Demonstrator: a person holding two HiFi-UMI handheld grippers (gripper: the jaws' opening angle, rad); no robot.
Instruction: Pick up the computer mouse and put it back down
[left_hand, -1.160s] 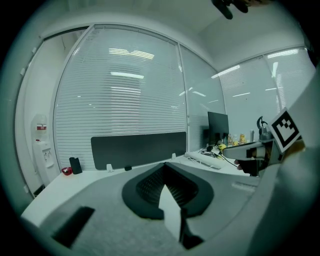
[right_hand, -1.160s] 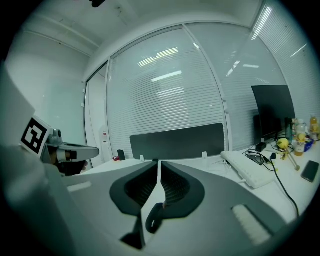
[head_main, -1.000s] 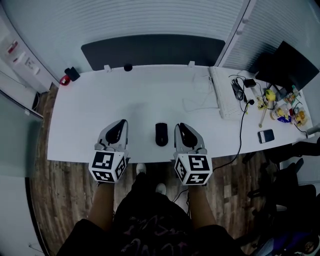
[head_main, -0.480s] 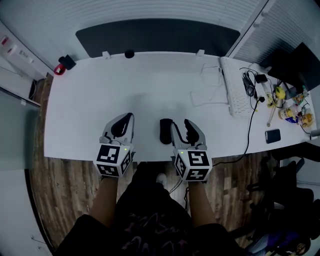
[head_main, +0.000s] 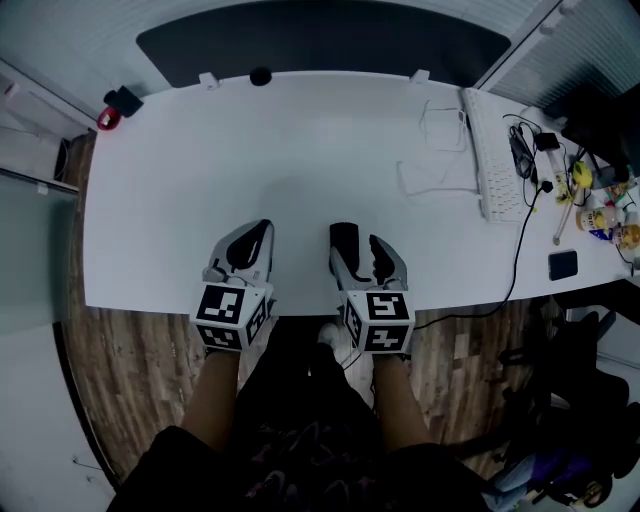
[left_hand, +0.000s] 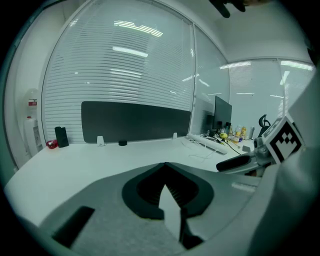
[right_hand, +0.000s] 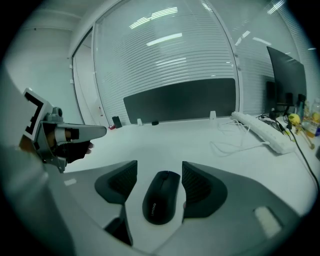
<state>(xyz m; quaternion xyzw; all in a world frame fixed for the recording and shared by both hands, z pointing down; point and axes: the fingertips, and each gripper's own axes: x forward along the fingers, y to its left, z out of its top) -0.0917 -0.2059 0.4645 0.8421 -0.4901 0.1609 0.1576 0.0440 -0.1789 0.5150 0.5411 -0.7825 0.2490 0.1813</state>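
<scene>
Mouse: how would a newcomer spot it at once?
Find the front edge of the white desk, mid-width. There the mouse lies inside the right gripper, whose jaws have just been opening. It is a smooth black oval, unlike the grey, ridged jaws flanking it.

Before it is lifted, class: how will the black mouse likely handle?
The mouse looks hard-shelled, so probably stiff. Its smooth, curved sides may slip when pinched. Lying flat on the table, it would likely slide, not roll.

Dim, teal-tinted — fisheye-warped (dark corners)
</scene>
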